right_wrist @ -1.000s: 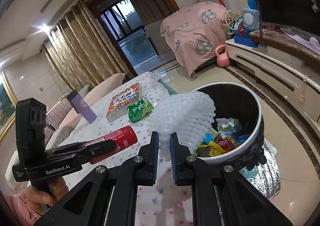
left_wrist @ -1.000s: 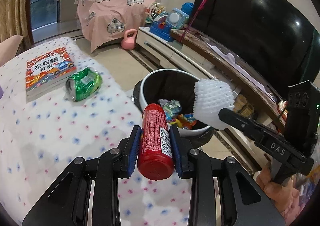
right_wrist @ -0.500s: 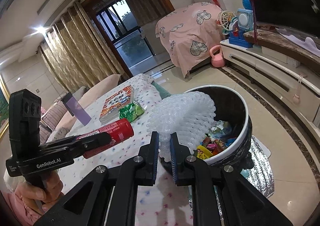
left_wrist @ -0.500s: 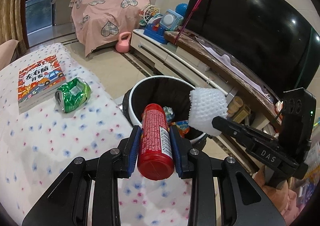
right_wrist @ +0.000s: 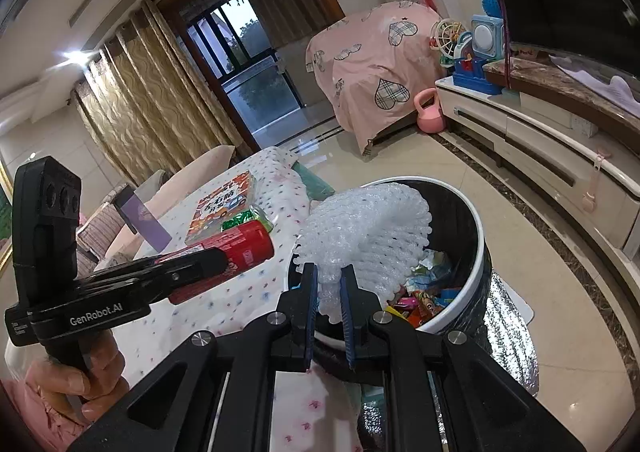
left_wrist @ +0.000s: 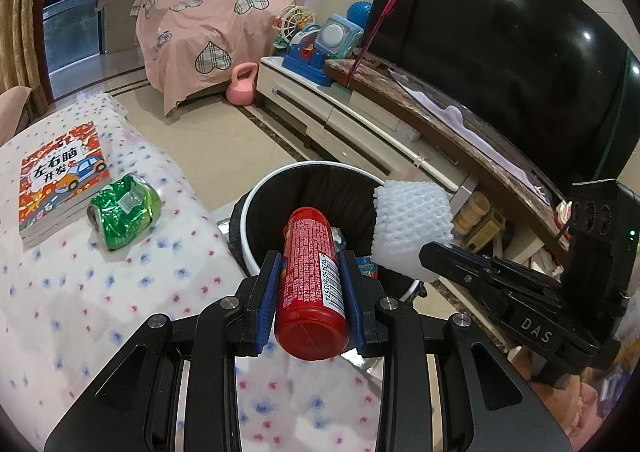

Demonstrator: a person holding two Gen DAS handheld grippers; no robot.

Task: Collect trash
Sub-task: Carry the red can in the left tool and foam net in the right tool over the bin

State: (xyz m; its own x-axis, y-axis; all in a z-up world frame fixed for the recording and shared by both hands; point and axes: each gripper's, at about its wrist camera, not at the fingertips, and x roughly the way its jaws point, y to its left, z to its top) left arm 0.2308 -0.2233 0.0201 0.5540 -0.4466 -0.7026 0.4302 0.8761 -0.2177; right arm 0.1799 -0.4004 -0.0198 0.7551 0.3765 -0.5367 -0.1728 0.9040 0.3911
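My left gripper (left_wrist: pixel 311 276) is shut on a red can (left_wrist: pixel 311 280) and holds it over the near rim of the black-lined trash bin (left_wrist: pixel 280 182). My right gripper (right_wrist: pixel 329 288) is shut on a white foam net sleeve (right_wrist: pixel 368 228) and holds it above the bin's opening (right_wrist: pixel 478 248). The sleeve also shows in the left wrist view (left_wrist: pixel 410 222), and the can in the right wrist view (right_wrist: pixel 240 248). A crushed green can (left_wrist: pixel 122 210) lies on the flowered tablecloth (left_wrist: pixel 80 292) to the left.
A children's book (left_wrist: pixel 60 176) lies beside the green can. Colourful wrappers (right_wrist: pixel 424 292) fill the bin's bottom. A TV cabinet (left_wrist: pixel 360 124) with toys and a large TV (left_wrist: pixel 500 32) stands behind the bin. A pink kettlebell (left_wrist: pixel 242 86) sits on the floor.
Both grippers have moved toward the bin with their loads; the red can's tip and the foam sleeve now hang over the opening. The green can and book have not moved.
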